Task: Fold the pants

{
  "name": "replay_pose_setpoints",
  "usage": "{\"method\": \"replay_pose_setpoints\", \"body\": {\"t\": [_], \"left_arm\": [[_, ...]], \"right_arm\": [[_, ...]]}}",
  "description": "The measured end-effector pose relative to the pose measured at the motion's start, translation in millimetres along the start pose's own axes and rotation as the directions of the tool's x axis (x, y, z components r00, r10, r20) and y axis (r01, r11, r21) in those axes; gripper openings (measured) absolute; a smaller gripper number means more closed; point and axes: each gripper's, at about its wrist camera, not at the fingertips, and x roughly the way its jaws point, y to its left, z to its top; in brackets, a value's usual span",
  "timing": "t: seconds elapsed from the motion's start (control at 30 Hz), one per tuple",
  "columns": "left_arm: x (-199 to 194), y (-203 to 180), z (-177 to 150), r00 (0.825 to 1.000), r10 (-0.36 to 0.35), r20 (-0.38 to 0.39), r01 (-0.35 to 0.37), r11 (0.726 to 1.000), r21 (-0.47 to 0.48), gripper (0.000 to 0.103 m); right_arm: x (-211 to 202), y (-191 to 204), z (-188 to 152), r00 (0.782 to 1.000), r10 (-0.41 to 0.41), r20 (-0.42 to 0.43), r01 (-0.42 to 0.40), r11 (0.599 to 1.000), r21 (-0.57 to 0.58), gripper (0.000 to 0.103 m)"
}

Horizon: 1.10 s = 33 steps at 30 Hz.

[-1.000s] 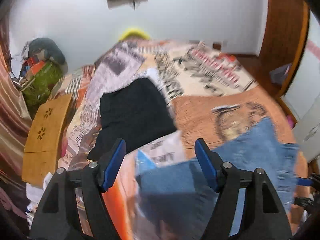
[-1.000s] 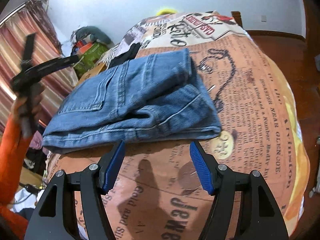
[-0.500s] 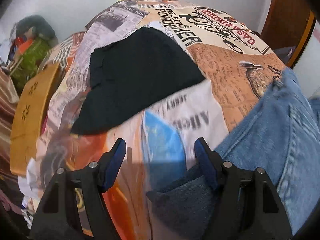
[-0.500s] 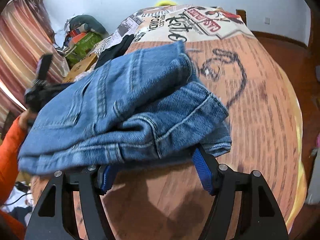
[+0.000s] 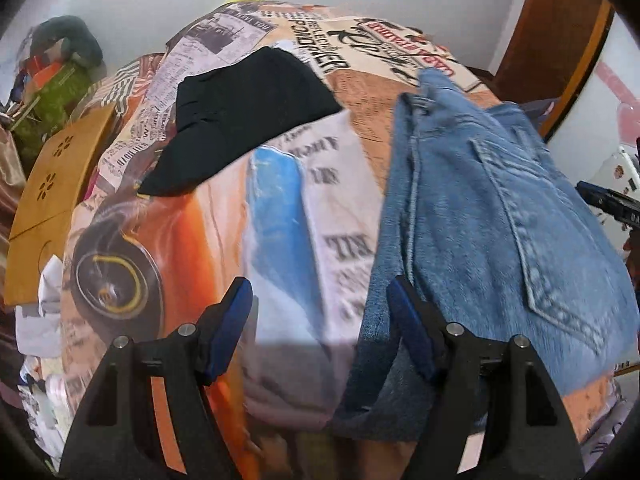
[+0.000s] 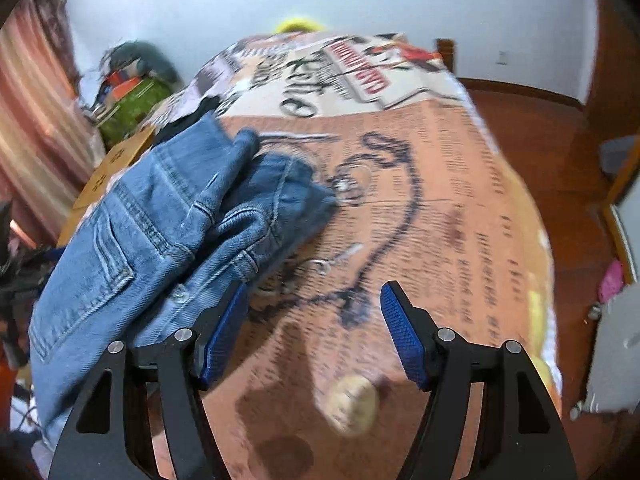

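Both tongs are standing apart and empty, left tongs [image 5: 318, 326] and right tongs [image 6: 314, 330] flanking the folded jeans [image 6: 160, 240] lying on the bed [image 6: 460, 220], and a one-sided nudge risks spilling the loose stack.

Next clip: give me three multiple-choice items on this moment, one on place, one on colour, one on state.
1. In the left wrist view, the folded jeans lie where, relative to the black garment?
A right of it
B on top of it
C left of it
2. The pads on the fingers are:
A red
B blue
C green
3. The right gripper is:
A open, nothing between
B shut on jeans
C shut on bedspread

A: the jeans are at frame right. B: blue pads show. A: only the bedspread lies below the gap.
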Motion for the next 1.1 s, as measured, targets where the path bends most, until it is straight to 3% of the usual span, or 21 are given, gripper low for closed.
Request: {"method": "replay_pose_setpoints", "body": {"t": [0.2, 0.4, 0.5, 0.63, 0.87, 0.97, 1.1], "left_arm": [[-37.1, -22.1, -4.5, 0.998, -0.014, 0.063, 0.01, 0.998, 0.054, 0.067], [-75.6, -42.7, 31.8, 0.978, 0.001, 0.207, -0.026, 0.992, 0.12, 0.067], [-75.8, -51.0, 57.9, 0.972, -0.011, 0.233, -0.021, 0.99, 0.136, 0.067], [-54.6, -66.6, 91.9, 0.974, -0.031, 0.223, -0.011, 0.982, 0.187, 0.067], [1.9, -92.1, 116.7, 0.987, -0.07, 0.145, 0.031, 0.965, 0.261, 0.067], [26.7, -95.2, 115.8, 0.992, -0.066, 0.103, 0.035, 0.961, 0.275, 0.067], [44.7, -89.1, 114.7, 0.992, -0.107, 0.066, 0.088, 0.965, 0.248, 0.069]], "right_arm": [[-39.8, 8.8, 2.5, 0.996, -0.07, 0.06, 0.073, 0.996, -0.044, 0.066], [-59.5, 32.0, 10.2, 0.988, -0.082, 0.131, 0.092, 0.993, -0.076, 0.066], [-56.9, 43.8, 17.1, 0.979, -0.1, 0.176, 0.117, 0.989, -0.091, 0.072], [-44.1, 53.7, 28.1, 0.976, -0.065, 0.21, 0.089, 0.99, -0.109, 0.078], [10.9, 48.6, 46.5, 0.995, -0.002, 0.095, 0.01, 0.996, -0.084, 0.078], [25.8, 46.1, 50.0, 0.996, 0.033, 0.086, -0.028, 0.997, -0.065, 0.077], [48.6, 45.0, 57.9, 0.996, 0.085, 0.042, -0.082, 0.994, -0.066, 0.056]]}}
